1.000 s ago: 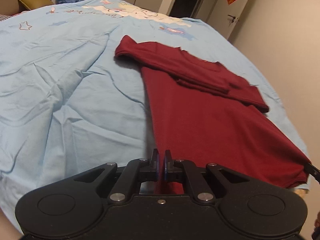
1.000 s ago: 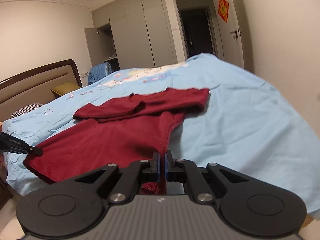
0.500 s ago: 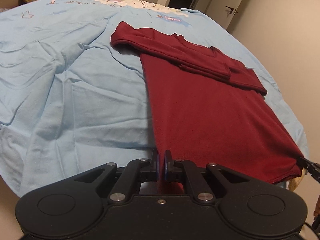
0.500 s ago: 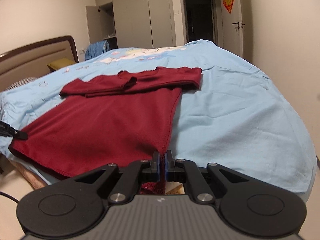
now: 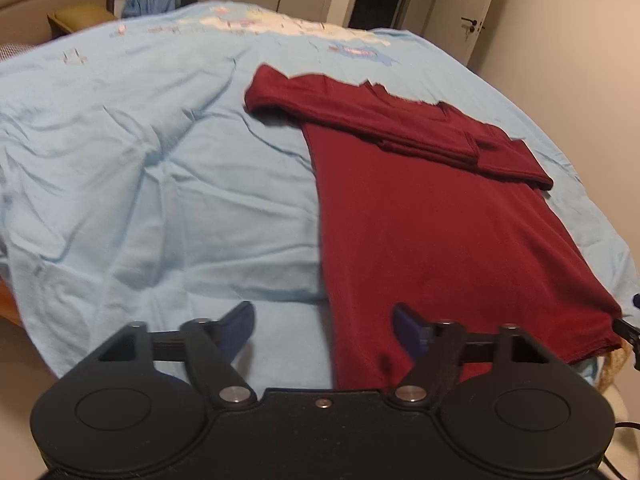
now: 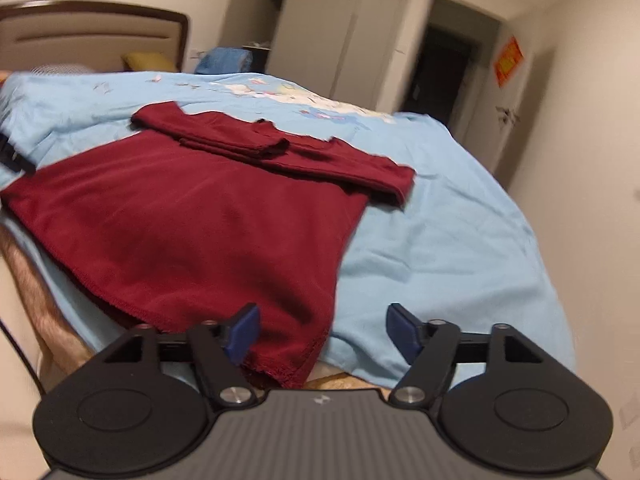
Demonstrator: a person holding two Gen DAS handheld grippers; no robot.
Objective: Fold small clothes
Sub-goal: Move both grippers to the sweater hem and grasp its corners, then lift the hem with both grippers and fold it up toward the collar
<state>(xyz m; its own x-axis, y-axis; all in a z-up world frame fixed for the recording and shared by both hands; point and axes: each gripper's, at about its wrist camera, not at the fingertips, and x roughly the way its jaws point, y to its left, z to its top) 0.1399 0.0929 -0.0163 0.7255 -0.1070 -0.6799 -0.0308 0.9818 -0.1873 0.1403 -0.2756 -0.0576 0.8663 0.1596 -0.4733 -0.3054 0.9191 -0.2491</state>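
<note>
- Left wrist view: the left gripper (image 5: 323, 326) is standing with jaws wide apart, gripping nothing; the maroon shirt (image 5: 432, 216) is lying flat at the bed's (image 5: 160, 184) near edge, hem overhanging.
- Right wrist view: the right gripper (image 6: 322, 330) is gaping likewise; only here the headboard (image 6: 92, 32) is showing.

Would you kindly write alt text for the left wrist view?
The open left gripper hovers over the near hem of a dark red long-sleeved shirt, lying flat on a wrinkled light blue bedsheet with its sleeves folded across the chest. A wardrobe and doorway lie beyond.
</note>
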